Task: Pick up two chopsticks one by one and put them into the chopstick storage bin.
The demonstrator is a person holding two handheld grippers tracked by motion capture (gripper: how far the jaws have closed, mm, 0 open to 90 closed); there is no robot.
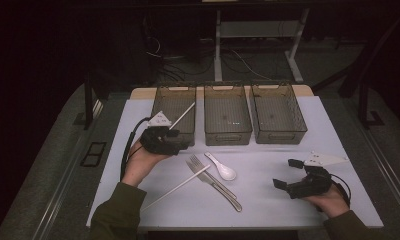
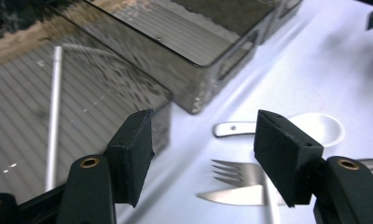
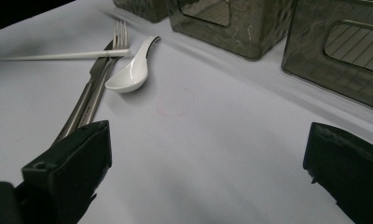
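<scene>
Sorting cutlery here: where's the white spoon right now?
In the high view the white spoon lies on the table's middle, just right of the fork, in front of the centre bin.

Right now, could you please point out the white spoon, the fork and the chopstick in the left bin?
white spoon [image 1: 227, 173], high view, bowl.
fork [image 1: 195, 162], high view, tines.
chopstick in the left bin [image 2: 54, 107], left gripper view, mid-shaft.

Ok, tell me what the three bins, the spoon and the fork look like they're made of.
The three smoky see-through rectangular bins look like tinted hard plastic: ribbed floors show through glossy walls. The small white deep-bowled spoon looks like glazed ceramic, perhaps melamine: opaque with a soft shine. The silver four-tined fork appears to be polished steel, with mirror-like glints.
</scene>
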